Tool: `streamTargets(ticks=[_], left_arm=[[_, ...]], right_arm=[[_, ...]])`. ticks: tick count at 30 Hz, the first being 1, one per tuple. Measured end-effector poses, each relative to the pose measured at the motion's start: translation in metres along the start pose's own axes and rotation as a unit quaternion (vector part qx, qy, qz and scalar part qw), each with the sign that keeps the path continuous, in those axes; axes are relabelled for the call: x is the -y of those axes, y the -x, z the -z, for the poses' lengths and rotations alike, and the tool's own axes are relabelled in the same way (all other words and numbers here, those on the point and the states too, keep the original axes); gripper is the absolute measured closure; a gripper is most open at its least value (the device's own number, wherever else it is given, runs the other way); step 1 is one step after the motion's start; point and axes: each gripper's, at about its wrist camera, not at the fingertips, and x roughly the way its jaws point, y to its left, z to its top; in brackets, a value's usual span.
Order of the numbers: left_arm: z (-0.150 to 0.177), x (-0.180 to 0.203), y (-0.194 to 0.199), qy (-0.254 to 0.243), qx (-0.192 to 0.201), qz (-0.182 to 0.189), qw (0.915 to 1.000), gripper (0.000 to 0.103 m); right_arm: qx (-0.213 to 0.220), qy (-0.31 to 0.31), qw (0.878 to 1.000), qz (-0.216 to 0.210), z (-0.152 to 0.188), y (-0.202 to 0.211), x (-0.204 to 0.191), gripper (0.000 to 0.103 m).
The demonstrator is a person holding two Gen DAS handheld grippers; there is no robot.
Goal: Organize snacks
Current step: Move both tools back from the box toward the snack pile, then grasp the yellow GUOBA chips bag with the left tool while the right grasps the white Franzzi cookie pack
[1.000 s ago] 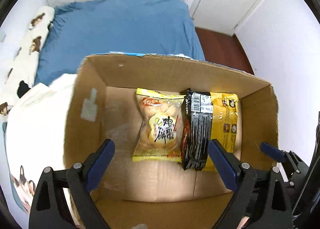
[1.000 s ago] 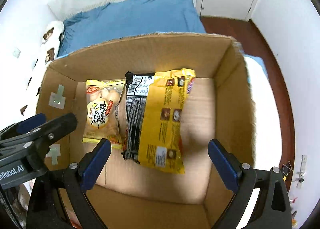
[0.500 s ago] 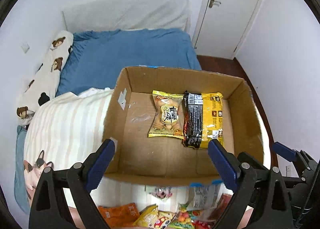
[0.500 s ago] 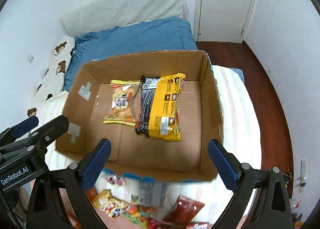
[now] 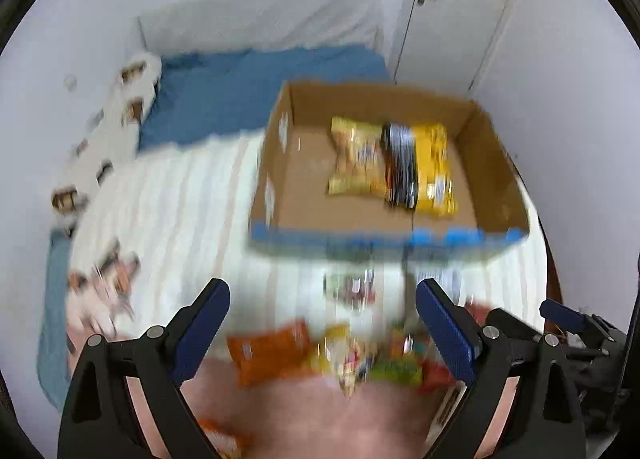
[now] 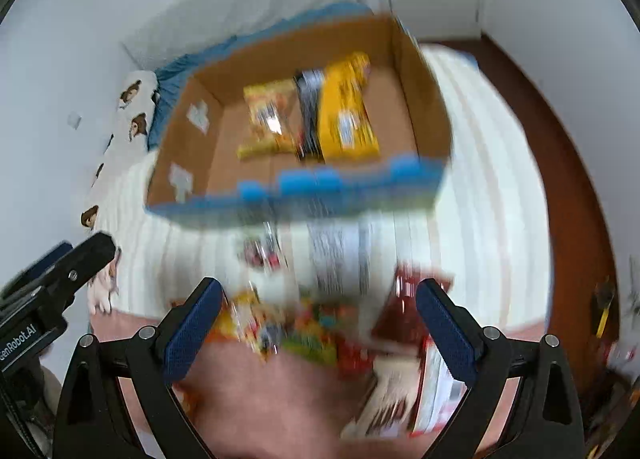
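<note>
A cardboard box (image 5: 496, 163) (image 6: 420, 99) stands on the bed. Inside lie a yellow biscuit pack (image 5: 354, 157) (image 6: 266, 119) and a black-and-yellow pack (image 5: 420, 169) (image 6: 344, 111) side by side. A blurred pile of loose snacks (image 5: 340, 355) (image 6: 304, 327), including an orange packet (image 5: 268, 351), lies on the bed in front of the box. My left gripper (image 5: 322, 329) is open and empty above the pile. My right gripper (image 6: 318, 329) is open and empty above the pile too. Both views are motion-blurred.
The box sits on a white striped blanket (image 5: 180, 211) (image 6: 492, 199). Behind it is a blue sheet (image 5: 240, 87) and a bear-print pillow (image 5: 120, 115). A white door (image 5: 452, 7) and brown floor (image 6: 560, 147) lie at the right. The left gripper body shows at the right view's left edge (image 6: 52, 279).
Both grippers have pulled back and away from the box, which now looks smaller and farther. The loose snack pile in front of the box has come into view under the fingers.
</note>
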Motion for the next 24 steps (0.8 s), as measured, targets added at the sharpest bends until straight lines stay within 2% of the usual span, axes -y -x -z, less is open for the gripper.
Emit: streamTargets(ticks=[2, 5, 7, 9, 11, 14, 16, 19, 21, 24], left_arm=[[0.023, -0.009, -0.021, 0.012, -0.041, 0.002, 0.9991, 0.008], [0.057, -0.019, -0.058, 0.039, -0.106, 0.017, 0.9935, 0.008], [0.079, -0.019, -0.076, 0.051, -0.135, 0.027, 0.9892, 0.008], [0.096, -0.015, -0.092, 0.052, -0.160, 0.029, 0.9853, 0.008], [0.106, -0.011, -0.106, 0.057, -0.180, 0.037, 0.9812, 0.008], [0.106, -0.011, -0.120, 0.089, -0.198, 0.060, 0.9742, 0.008], [0.100, -0.011, -0.127, 0.118, -0.202, 0.076, 0.9691, 0.008], [0.084, -0.009, -0.142, 0.170, -0.207, 0.101, 0.9580, 0.008], [0.075, -0.006, -0.156, 0.196, -0.213, 0.104, 0.9515, 0.008], [0.067, -0.002, -0.182, 0.218, -0.230, 0.089, 0.9441, 0.009]], right_arm=[[-0.026, -0.029, 0.999, -0.002, 0.026, -0.015, 0.018, 0.004], [-0.059, -0.076, 0.995, -0.001, 0.061, -0.035, 0.052, 0.006], [-0.081, -0.115, 0.990, -0.007, 0.085, -0.049, 0.075, 0.015], [-0.103, -0.133, 0.986, -0.009, 0.106, -0.064, 0.089, 0.026], [-0.120, -0.145, 0.982, -0.015, 0.119, -0.080, 0.097, 0.033], [-0.130, -0.151, 0.980, -0.027, 0.136, -0.098, 0.099, 0.038], [-0.131, -0.147, 0.980, -0.018, 0.144, -0.105, 0.097, 0.038], [-0.140, -0.146, 0.979, -0.024, 0.154, -0.113, 0.094, 0.040], [-0.144, -0.140, 0.980, -0.019, 0.160, -0.116, 0.091, 0.040], [-0.143, -0.144, 0.979, -0.014, 0.168, -0.115, 0.086, 0.040]])
